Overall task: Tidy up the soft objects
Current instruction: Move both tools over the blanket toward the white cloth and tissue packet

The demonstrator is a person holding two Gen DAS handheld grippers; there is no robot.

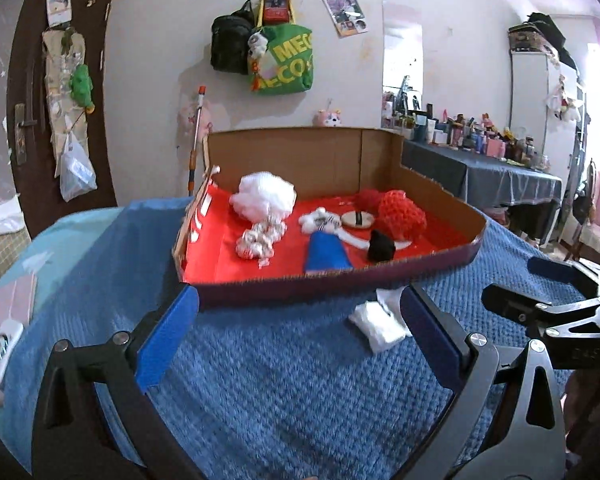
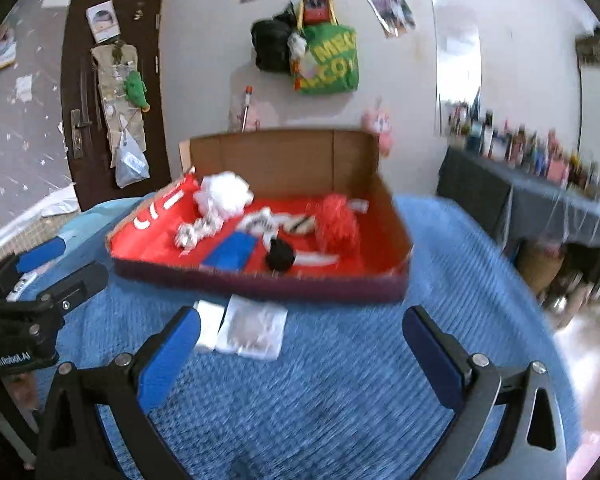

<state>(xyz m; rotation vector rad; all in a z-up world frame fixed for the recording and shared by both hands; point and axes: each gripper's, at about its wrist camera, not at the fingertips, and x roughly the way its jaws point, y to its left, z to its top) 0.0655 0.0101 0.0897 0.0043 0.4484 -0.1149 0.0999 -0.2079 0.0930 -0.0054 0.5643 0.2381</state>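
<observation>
A: Hovering low over a bed with a blue knitted blanket (image 2: 300,400), the right claw (image 2: 300,340) stands wide and empty; the left claw (image 1: 300,320) is likewise wide, holding nothing.

B: What lies closest?

A: Two white soft packets (image 2: 244,326) on the blanket, touching each other, just before the cardboard tray (image 2: 260,284).

B: And beyond?

A: Inside the red-lined tray: a blue folded cloth (image 1: 326,254), a black bundle (image 1: 381,246), a white mesh puff (image 1: 266,196), a red mesh puff (image 1: 402,210).

B: Risks?

A: The right view is blurred, suggesting motion; I judge a hurried pinch could catch both packets or snag the blanket's knit. The limp packets may sag and clip the tray's front wall.
</observation>
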